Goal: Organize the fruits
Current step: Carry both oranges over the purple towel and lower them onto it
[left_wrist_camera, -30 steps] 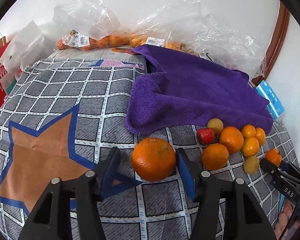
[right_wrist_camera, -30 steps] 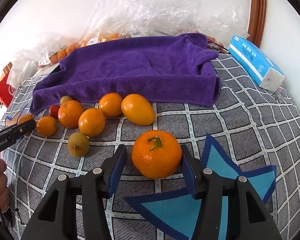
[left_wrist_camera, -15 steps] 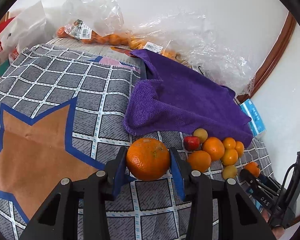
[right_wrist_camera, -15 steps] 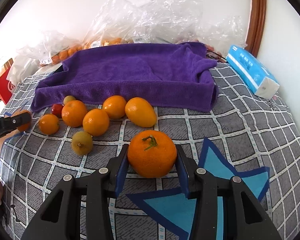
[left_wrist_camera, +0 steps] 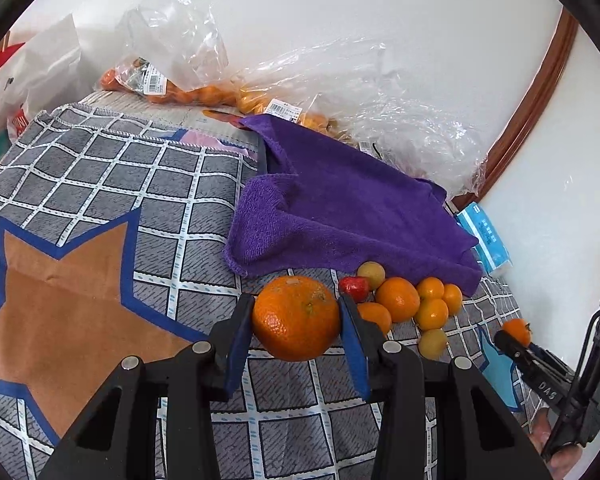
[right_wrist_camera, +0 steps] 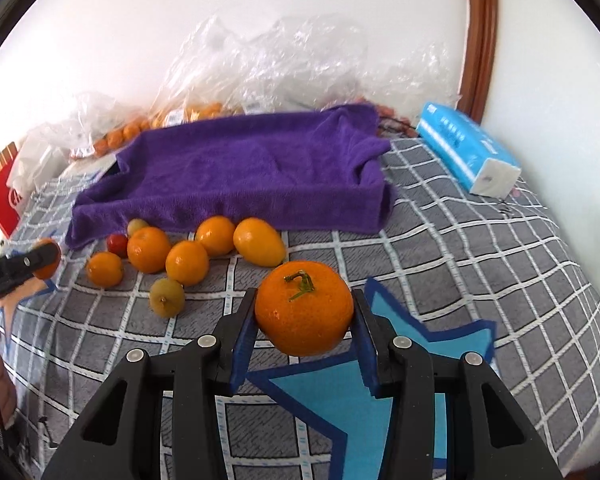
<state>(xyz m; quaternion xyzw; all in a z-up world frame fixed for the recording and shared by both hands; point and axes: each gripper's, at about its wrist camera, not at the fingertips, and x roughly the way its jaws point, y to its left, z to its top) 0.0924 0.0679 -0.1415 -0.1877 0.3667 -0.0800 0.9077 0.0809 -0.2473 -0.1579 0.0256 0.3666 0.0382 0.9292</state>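
Left gripper [left_wrist_camera: 296, 320] pinches a large orange [left_wrist_camera: 296, 317], blue pads tight on both its sides; its jaws have just been closing on the fruit. The orange sits off the checked grey cloth [left_wrist_camera: 140, 184]. Ahead and to the right of this gripper lies a loose fruit cluster [left_wrist_camera: 404, 304]: several small oranges, one red fruit [left_wrist_camera: 354, 285], two yellow-green ones. Beyond the cluster, a purple towel [left_wrist_camera: 340, 208] draped over something box-shaped. Further back, clear plastic bags [left_wrist_camera: 340, 92] with more small oranges against the white wall.

Right gripper [right_wrist_camera: 303, 316] pinches a stemmed orange [right_wrist_camera: 303, 307], pads pressed on its left and right flanks; its jaws have just been closing on it too. Fruit is clear of the cloth, above a blue star print [right_wrist_camera: 340, 396]. The same pile lies ahead-left of this gripper, an oval yellow-orange fruit [right_wrist_camera: 259, 241] nearest. The towel is straight ahead behind the pile. A blue tissue pack [right_wrist_camera: 466, 148] lies far ahead-right, beside the towel's right end. The left gripper's tip shows at the far left edge of the right wrist view.
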